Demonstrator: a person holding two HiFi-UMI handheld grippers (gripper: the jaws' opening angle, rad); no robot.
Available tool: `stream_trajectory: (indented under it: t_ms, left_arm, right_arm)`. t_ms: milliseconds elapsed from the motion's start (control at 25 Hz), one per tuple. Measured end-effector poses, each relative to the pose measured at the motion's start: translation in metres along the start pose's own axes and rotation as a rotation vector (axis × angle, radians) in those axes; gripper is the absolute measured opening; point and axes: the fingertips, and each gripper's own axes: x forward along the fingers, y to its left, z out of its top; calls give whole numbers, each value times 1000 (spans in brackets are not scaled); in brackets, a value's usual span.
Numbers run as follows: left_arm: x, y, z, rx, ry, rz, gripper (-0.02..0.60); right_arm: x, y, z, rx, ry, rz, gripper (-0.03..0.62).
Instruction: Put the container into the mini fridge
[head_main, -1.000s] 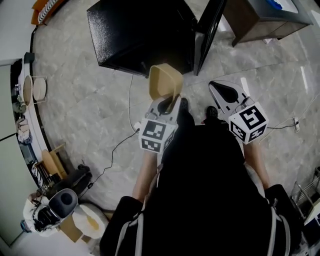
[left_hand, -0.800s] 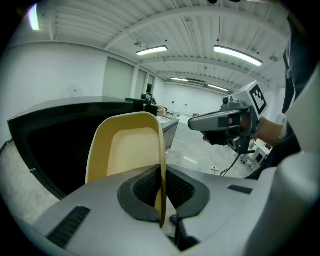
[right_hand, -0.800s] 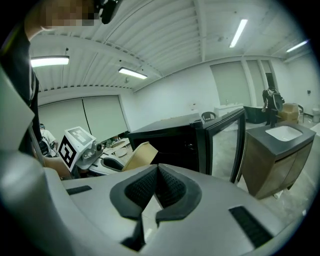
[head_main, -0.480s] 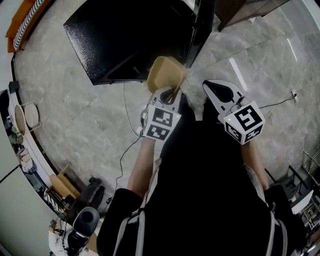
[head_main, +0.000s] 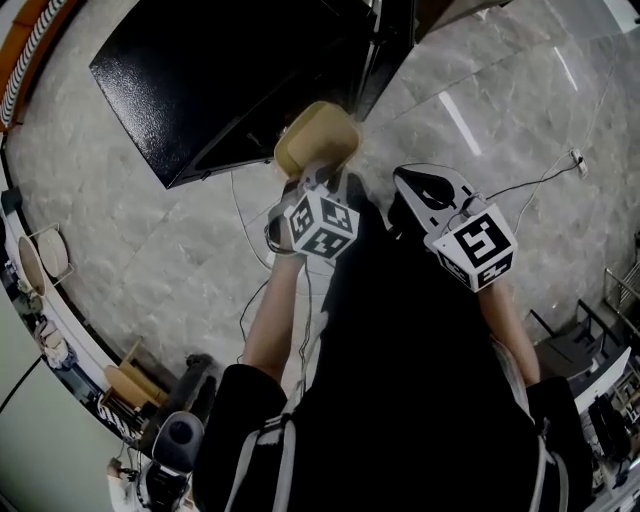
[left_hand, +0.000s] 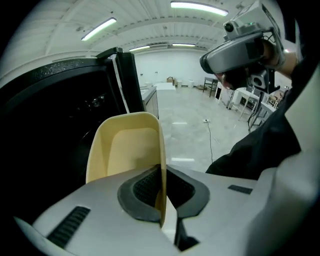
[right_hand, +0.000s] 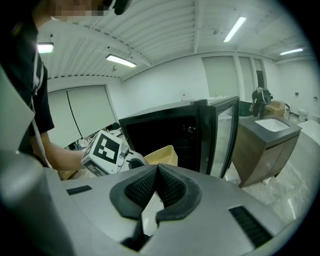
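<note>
The tan container (head_main: 316, 138) is held off the floor, just before the open front of the black mini fridge (head_main: 220, 70). The left gripper (head_main: 322, 180) is clamped on the container's side wall, one jaw inside and one outside. The fridge door (head_main: 385, 50) stands open. The right gripper (head_main: 425, 190) is beside it, jaws together and empty.

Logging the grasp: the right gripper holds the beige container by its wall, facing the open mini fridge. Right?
Not quite: the left gripper holds the beige container by its wall, as the left gripper view shows. The right gripper is shut on nothing.
</note>
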Motion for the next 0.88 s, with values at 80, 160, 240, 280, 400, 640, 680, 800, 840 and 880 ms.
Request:
stream_trajectory:
  t_ms: [80,160,240,280,400,640,680,800,840,880]
  left_arm:
    - [8,4,-3,25,12,0,35]
    - [16,9,-6,49,26,11,35]
    - [23,15,-11,78,43,32,35]
    - [27,18,-14,90,55,41,35]
    - [39,24,-27,114,92,48,35]
    - [67,45,-52,166,168,61,35]
    - [73,51,-56,174,181,70,35]
    - [89,70,-66,190,221,93,37]
    - [93,77,-68,194,234,103,37]
    - [96,83,-69,191,241,111,37]
  right_arm:
    - [5,-1,-5,-4,16,3,18]
    - [9,-3,-9,-10,31,0,18]
    - [12,-4,-12,-21,47,-2,18]
    - [14,-5,-13,-20,52,-1,18]
    - [19,-7,-20,-18,73,-16,18]
    - [27,2,-34,19,90,24,18]
    - [27,4,-36,24,95,29,18]
    - [27,6,-41,38,107,39,18]
    - [27,6,-43,40,109,38,18]
    - [25,4,-45,43,111,34,18]
